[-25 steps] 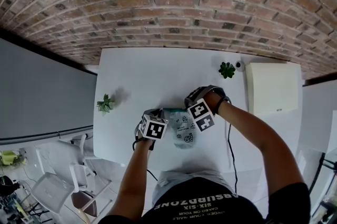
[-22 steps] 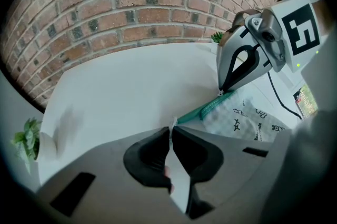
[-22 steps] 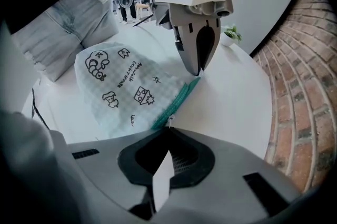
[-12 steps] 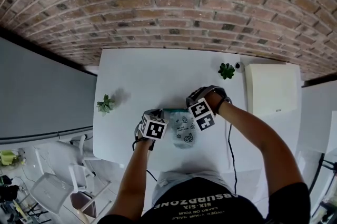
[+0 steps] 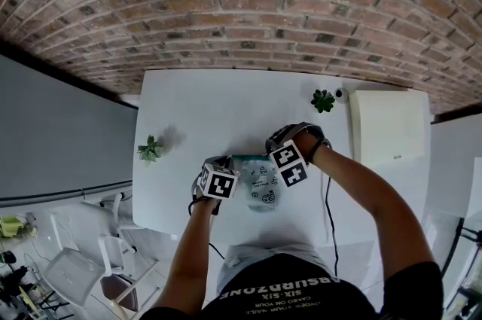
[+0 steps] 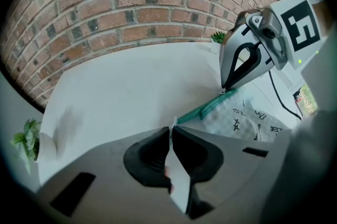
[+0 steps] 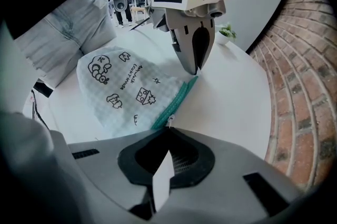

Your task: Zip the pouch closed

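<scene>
Lying flat on a white worktop (image 5: 196,108) is a pale blue-green checked pouch (image 7: 124,86), printed with black doodles (a crown, a little castle, stars and some writing). It sits toward the person's edge of the worktop, about midway across, directly between the two grippers. A teal zipper band (image 7: 176,101) runs along the pouch's edge farthest from the person.

The left gripper (image 6: 170,130) points steeply down, and its jaws are clenched on the pouch's corner at one end of the teal band, with a sliver of whitish fabric pinched between the dark pads. The right gripper (image 7: 168,130) also points steeply down at the other end of the band. Its jaws are pressed together on the small metal zipper pull (image 7: 169,121), which peeks out at their tips. Each gripper's camera shows the other gripper with its tips planted on the far end of the band.

A small potted succulent (image 5: 151,150) stands near the worktop's left edge, well apart from the pouch. A second succulent (image 5: 323,101) stands toward the back right, just beside a cream-white box (image 5: 388,126). A thin black cable (image 5: 329,213) trails off the near edge below the person's right forearm. A brick wall (image 5: 241,2) rises behind the worktop.
</scene>
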The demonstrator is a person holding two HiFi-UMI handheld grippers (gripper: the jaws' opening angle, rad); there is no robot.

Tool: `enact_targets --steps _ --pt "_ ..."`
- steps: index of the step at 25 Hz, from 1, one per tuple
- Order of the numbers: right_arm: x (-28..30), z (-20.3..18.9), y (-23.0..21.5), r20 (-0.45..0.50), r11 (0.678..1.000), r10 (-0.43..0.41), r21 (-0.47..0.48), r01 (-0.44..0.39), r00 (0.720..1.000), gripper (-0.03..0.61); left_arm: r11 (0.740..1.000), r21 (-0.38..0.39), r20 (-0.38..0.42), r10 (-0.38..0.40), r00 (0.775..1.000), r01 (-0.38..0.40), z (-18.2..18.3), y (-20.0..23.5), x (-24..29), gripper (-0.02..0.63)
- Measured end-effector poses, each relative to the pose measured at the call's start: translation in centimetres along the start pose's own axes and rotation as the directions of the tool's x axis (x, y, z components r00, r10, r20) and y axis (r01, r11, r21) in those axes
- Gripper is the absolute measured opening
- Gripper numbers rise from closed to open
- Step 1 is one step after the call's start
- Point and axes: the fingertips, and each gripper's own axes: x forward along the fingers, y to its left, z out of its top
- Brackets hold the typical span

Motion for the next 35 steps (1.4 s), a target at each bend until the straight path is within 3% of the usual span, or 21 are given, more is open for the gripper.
enact_targets --steps 16,35 --pt "-0.4 -0.7 0.5 0.016 0.999 0.010 0.044 -0.011 1.000 -0.003 1.000 -0.007 -0.008 -0.005 1.000 0.005 0.0 0.0 0.0 0.025" --pt "-0.3 -3.5 2.4 -0.033 0.997 0.039 0.065 -0.037 0.999 -0.002 1.000 -0.009 -0.004 0.003 1.000 -0.003 0.0 0.1 0.0 0.025"
